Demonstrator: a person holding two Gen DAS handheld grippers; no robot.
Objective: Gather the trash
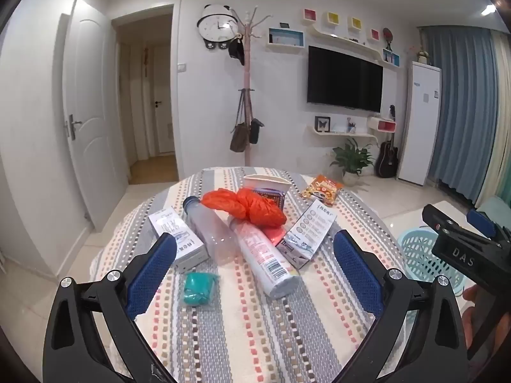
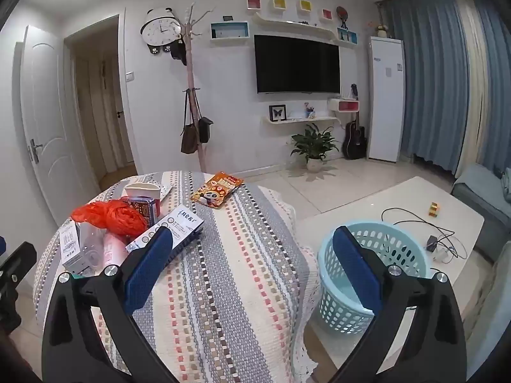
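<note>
Trash lies on a round table with a striped cloth (image 1: 255, 328): an orange plastic bag (image 1: 249, 206), a clear bottle (image 1: 210, 229), a white and pink bottle (image 1: 268, 261), two white cartons (image 1: 179, 239) (image 1: 308, 233), a teal wad (image 1: 197, 288), an orange snack packet (image 1: 322, 190) and a white cup (image 1: 267, 182). My left gripper (image 1: 255, 265) is open and empty above the bottles. My right gripper (image 2: 255, 255) is open and empty over the table's right side; it also shows in the left wrist view (image 1: 460, 236). A light blue basket (image 2: 373, 271) stands on the floor right of the table.
A low white table (image 2: 399, 204) with cables and a small yellow block stands behind the basket. A grey sofa (image 2: 485, 191) is at the far right. A coat rack (image 2: 194, 95), a potted plant (image 2: 314, 146) and a guitar stand along the back wall.
</note>
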